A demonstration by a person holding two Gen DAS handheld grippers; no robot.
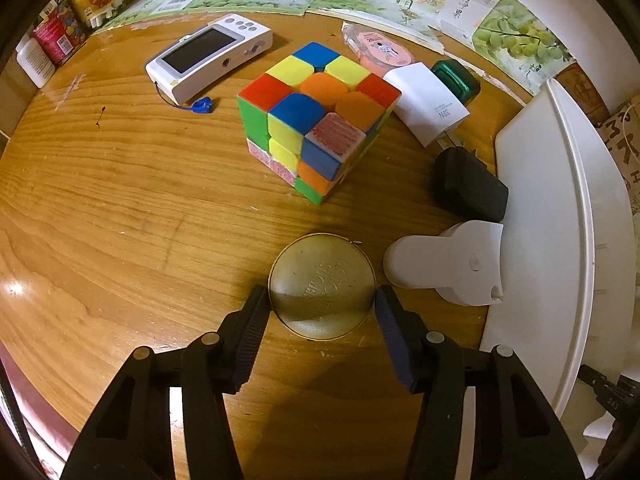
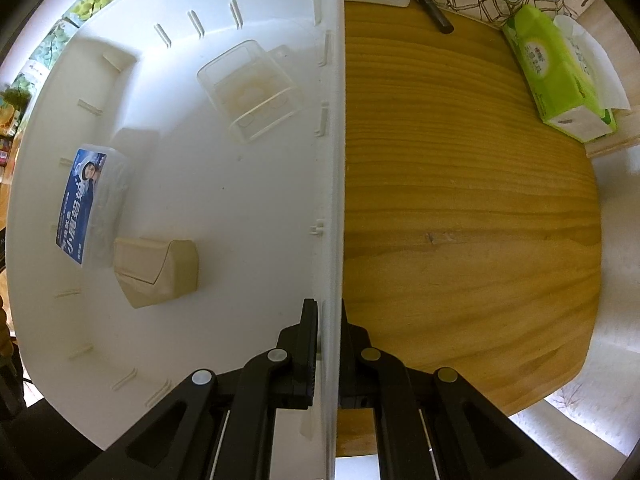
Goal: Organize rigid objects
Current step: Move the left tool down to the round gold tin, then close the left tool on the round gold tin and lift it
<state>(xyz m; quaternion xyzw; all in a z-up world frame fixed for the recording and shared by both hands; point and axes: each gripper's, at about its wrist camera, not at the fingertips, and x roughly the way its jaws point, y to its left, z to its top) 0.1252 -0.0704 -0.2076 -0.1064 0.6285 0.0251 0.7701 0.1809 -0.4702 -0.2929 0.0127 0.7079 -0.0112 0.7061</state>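
Wooden counter [image 1: 120, 208] carries everything, its grain running under both views. White plastic bin [image 2: 240, 208] is the largest thing on it, standing at the right edge of the left wrist view; in the right wrist view its side wall runs straight up the middle of the picture. Inside the bin lie a clear empty box [image 2: 250, 88], a flat case with a blue printed label [image 2: 86, 208] and a beige wedge-shaped case [image 2: 158, 270], all apart from one another except that the labelled case and the beige one sit just beside each other. Outside the bin, on the far side of the counter, a green tissue pack [image 2: 560, 76] lies near a black pen [image 2: 434, 10].

The right hand-held gripper [image 2: 330, 320] is clamped on the bin's wall, one finger inside and one outside.

Beyond the left hand-held gripper [image 1: 322, 304] stands a colourful puzzle cube [image 1: 316, 120], with a white handheld device with a screen [image 1: 208, 58] to its left. To the cube's right are a white adapter block [image 1: 428, 100], a green-topped jar [image 1: 456, 78] and a pink tape dispenser [image 1: 380, 48]. Nearer lie a black case [image 1: 468, 184] and a white bottle [image 1: 448, 264] on its side, touching the bin.

A round gold tin [image 1: 322, 284] rests flat on the counter between the left gripper's fingers, whose pads sit at its two sides, touching or nearly so; I cannot tell if they press it.
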